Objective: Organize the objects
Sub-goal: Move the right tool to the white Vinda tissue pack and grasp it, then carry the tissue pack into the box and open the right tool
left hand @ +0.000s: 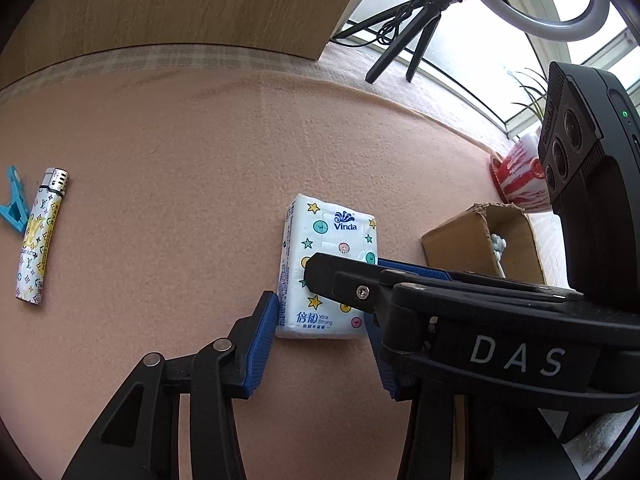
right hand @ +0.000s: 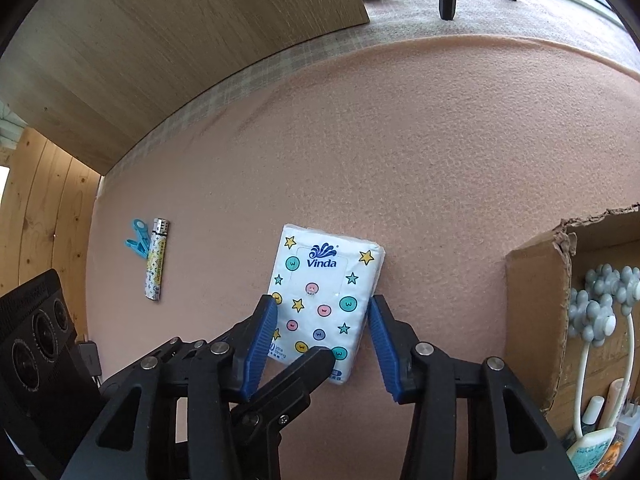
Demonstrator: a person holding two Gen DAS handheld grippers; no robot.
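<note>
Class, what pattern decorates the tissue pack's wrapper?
White tissue pack with coloured stars and round smiley dots; clearest in the right wrist view.

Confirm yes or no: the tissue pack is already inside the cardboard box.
No: the tissue pack lies flat on the pink mat, left of the cardboard box.

A home: potted plant [left hand: 524, 176] and ring light [left hand: 560, 12] by window.

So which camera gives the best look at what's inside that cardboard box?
The right wrist view: the cardboard box opens toward it, showing a grey-white flower-shaped item and bottles. In the left wrist view the other gripper's body hides most of the box.
</note>
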